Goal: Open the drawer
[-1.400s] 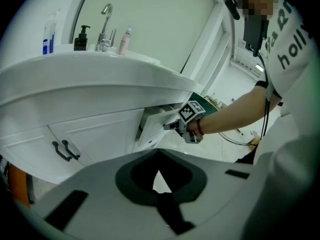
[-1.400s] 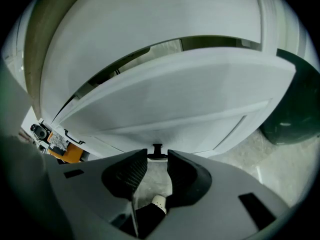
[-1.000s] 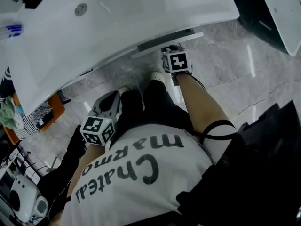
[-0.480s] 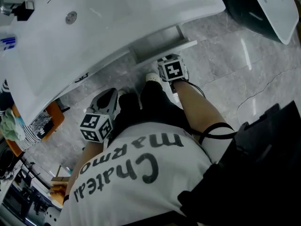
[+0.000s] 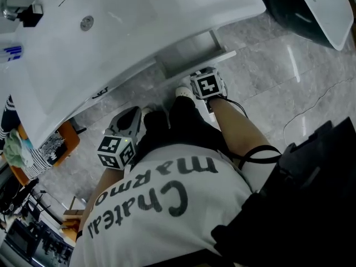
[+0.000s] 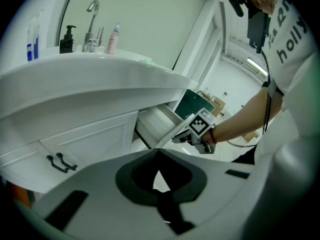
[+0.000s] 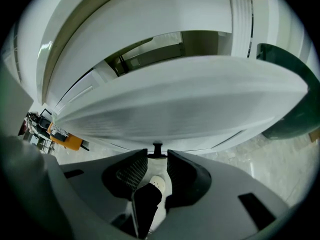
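Observation:
The white drawer (image 5: pixel 192 50) stands partly pulled out from under the sink vanity (image 5: pixel 139 21). In the right gripper view its white front panel (image 7: pixel 190 99) fills the frame, and its small dark handle (image 7: pixel 157 148) sits between my right gripper's (image 7: pixel 157 155) jaws, which are shut on it. From the head view the right gripper (image 5: pixel 207 85) is at the drawer's front edge. My left gripper (image 5: pixel 131 118) hangs lower left, away from the drawer, jaws shut and empty. In the left gripper view (image 6: pixel 158 150) I see the drawer (image 6: pixel 159 120) and the right gripper (image 6: pixel 196 133).
A cabinet door with two dark handles (image 6: pixel 59 162) lies left of the drawer. A faucet (image 6: pixel 91 21) and bottles (image 6: pixel 67 36) stand on the counter. The person's legs and white shoe (image 5: pixel 184 91) are just below the drawer. An orange stool (image 5: pixel 62 141) is at left, a dark fixture (image 5: pixel 303 10) at right.
The drawer has slid further out from the vanity, showing more of its inside, with the right gripper moving back with the handle. The left gripper has stayed about where it was.

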A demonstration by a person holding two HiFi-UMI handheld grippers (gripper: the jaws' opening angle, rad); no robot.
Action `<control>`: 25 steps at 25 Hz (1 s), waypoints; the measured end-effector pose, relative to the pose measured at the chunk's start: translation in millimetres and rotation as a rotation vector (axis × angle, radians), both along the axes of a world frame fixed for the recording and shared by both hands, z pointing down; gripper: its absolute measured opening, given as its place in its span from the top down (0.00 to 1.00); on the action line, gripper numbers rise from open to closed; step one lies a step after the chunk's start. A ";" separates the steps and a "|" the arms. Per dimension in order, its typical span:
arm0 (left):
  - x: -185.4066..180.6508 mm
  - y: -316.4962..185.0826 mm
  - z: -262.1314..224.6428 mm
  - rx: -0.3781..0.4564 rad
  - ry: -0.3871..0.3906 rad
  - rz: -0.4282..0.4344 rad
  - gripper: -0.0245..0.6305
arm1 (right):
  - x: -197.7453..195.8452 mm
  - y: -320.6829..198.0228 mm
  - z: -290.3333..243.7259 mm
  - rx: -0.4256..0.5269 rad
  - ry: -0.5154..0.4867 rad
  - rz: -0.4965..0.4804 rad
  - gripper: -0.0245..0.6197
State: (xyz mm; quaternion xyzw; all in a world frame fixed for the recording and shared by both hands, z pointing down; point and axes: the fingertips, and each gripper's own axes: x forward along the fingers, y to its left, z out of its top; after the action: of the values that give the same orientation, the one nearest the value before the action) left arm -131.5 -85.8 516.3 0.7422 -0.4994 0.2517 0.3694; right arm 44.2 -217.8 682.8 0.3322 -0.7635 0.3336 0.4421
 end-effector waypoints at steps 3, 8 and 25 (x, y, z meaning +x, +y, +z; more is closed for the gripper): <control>-0.5 4.5 -0.5 -0.002 -0.002 -0.006 0.96 | -1.2 -0.2 -0.6 0.019 -0.018 0.004 0.76; 4.0 14.6 4.4 -0.017 -0.004 0.001 0.96 | 6.8 18.2 1.6 -0.030 0.000 -0.005 0.76; 10.3 21.5 6.8 -0.012 -0.003 0.069 0.96 | 35.9 57.7 10.5 -0.042 0.061 0.005 0.76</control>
State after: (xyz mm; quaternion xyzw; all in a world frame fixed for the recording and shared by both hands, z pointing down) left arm -121.2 -64.2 523.1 0.7563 -0.4724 0.2685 0.3643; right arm 80.1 -160.1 693.3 0.3348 -0.7417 0.3405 0.4711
